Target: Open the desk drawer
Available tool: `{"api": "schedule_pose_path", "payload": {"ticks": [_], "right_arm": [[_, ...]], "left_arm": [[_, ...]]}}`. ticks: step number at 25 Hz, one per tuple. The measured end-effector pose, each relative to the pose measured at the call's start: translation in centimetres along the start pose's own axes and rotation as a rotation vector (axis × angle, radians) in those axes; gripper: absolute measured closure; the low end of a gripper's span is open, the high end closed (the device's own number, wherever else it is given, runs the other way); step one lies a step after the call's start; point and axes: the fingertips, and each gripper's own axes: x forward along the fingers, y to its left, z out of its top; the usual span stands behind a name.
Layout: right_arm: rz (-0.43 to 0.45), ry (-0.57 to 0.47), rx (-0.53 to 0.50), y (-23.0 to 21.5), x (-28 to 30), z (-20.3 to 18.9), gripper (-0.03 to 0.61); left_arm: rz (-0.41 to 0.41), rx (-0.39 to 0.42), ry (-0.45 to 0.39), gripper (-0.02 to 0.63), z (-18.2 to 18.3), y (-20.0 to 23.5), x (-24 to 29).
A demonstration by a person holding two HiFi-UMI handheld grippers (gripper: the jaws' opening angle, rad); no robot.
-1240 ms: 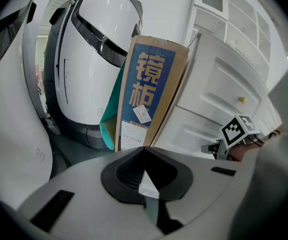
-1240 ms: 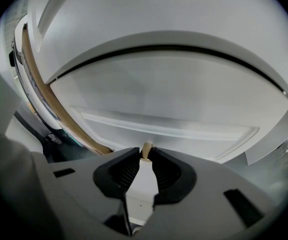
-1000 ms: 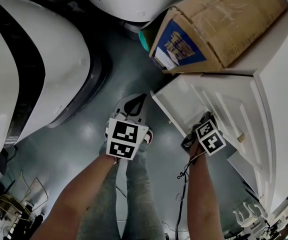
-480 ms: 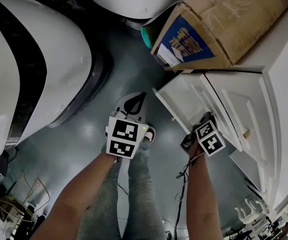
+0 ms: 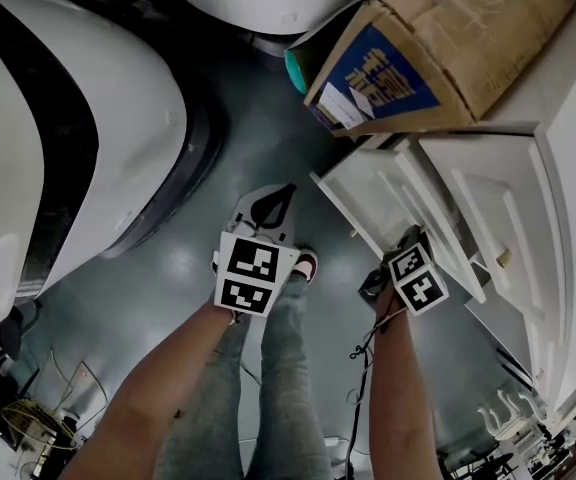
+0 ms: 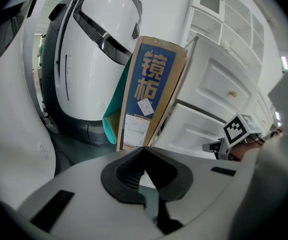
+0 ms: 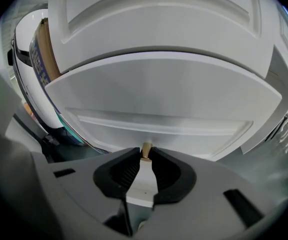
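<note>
— Gripping anything, the right gripper [image 7: 145,155]?
— Yes. Its jaws pinch the small brass knob [image 7: 146,148] of the white drawer [image 7: 159,99], which stands pulled partway out of the desk [image 7: 159,14] above it.
— And the left gripper [image 6: 144,150]?
— Jaws closed on nothing, held in the air to the left of the right one. Beyond its tips a cardboard box [image 6: 151,94] stands just beside the desk.
</note>
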Motion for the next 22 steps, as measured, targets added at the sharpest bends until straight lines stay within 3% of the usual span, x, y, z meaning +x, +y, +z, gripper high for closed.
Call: {"api": "schedule_pose_path", "payload": {"ticks": [22], "right_arm": [[-0.007,-0.005,0.003,0.9,-3.0,-4.4,0.497]], "left_arm": [[-0.069,0.066,0.046,0.601,-2.1,-0.8,-0.7]]}}
